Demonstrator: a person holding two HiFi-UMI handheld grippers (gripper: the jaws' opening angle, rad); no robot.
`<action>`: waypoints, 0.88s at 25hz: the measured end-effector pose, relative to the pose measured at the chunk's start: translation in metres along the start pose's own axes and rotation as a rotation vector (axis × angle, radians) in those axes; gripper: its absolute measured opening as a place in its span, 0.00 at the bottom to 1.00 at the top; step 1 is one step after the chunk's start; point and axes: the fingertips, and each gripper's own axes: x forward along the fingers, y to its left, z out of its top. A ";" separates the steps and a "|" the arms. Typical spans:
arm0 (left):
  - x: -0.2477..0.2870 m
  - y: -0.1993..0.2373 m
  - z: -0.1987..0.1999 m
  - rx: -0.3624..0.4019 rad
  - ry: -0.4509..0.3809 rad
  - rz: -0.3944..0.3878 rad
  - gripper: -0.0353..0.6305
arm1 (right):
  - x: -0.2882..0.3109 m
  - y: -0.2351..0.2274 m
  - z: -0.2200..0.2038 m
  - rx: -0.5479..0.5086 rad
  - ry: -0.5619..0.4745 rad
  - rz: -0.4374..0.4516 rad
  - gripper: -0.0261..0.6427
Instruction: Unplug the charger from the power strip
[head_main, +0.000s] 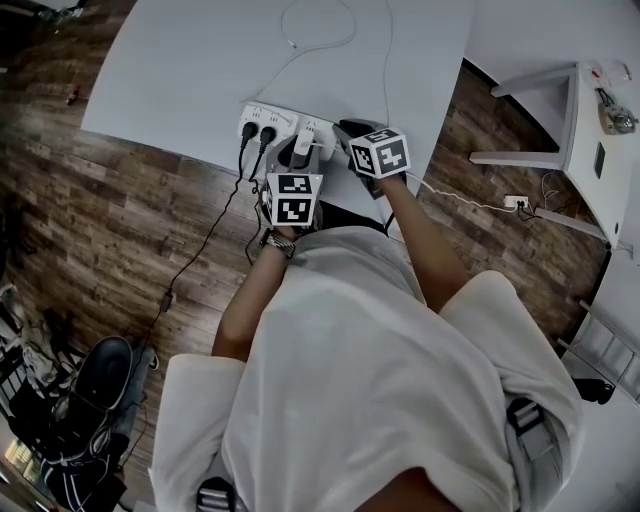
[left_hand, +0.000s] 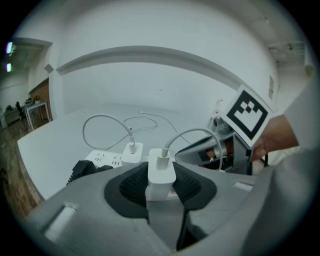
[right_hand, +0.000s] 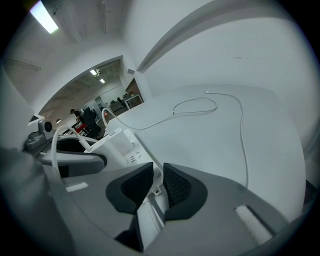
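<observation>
Pulling the charger (left_hand: 161, 167) straight out along its pins, without rocking, looks the best way, with the power strip (left_hand: 106, 160) kept from lifting. The left gripper (left_hand: 161, 183), tilted downward, is clamped on the charger's white body at the tabletop's (head_main: 200, 70) near edge; whether the pins are free is hidden. The right gripper (right_hand: 156, 182), angled down beside it, has its jaws slightly apart over the strip's end, gripping nothing.

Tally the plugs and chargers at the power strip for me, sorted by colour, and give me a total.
black plugs: 2
white chargers: 2
total: 4
</observation>
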 end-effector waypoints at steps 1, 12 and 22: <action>-0.001 0.002 0.000 -0.034 -0.003 -0.004 0.27 | 0.000 0.000 0.000 0.001 0.000 0.000 0.14; 0.000 -0.002 0.002 0.066 0.005 0.018 0.27 | 0.000 -0.003 0.000 0.022 -0.003 0.001 0.17; 0.001 -0.001 0.001 0.051 0.000 0.017 0.27 | 0.001 -0.003 -0.001 0.020 -0.007 -0.002 0.17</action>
